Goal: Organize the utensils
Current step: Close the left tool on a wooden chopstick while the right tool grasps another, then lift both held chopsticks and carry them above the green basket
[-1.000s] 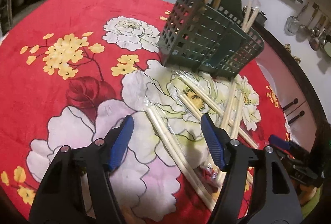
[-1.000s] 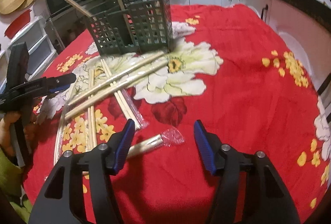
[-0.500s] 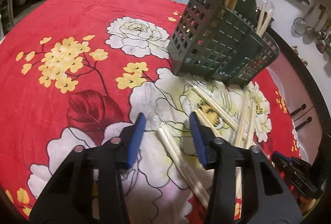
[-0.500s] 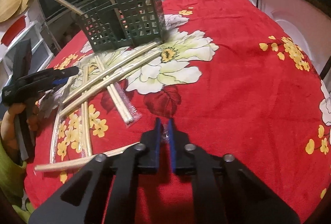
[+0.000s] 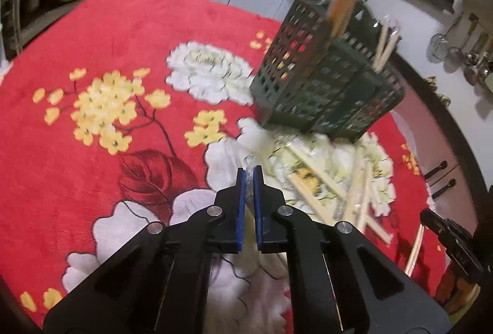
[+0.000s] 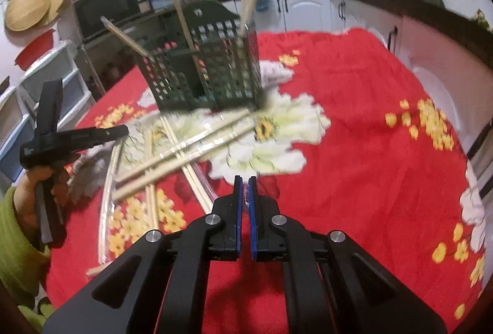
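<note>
Red flowered cloth covers the worktop, where both the left gripper and right gripper have just clamped jaws on slippery wrapped chopsticks lying loose before the green basket, so a wrapper may slide free when lifted.

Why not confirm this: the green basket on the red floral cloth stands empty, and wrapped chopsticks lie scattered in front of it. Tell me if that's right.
Not quite. The green basket is not empty: several chopsticks already stand in it, poking above its rim, as the right wrist view shows. The rest holds: it sits on the red floral cloth, with wrapped chopsticks scattered in front.
</note>
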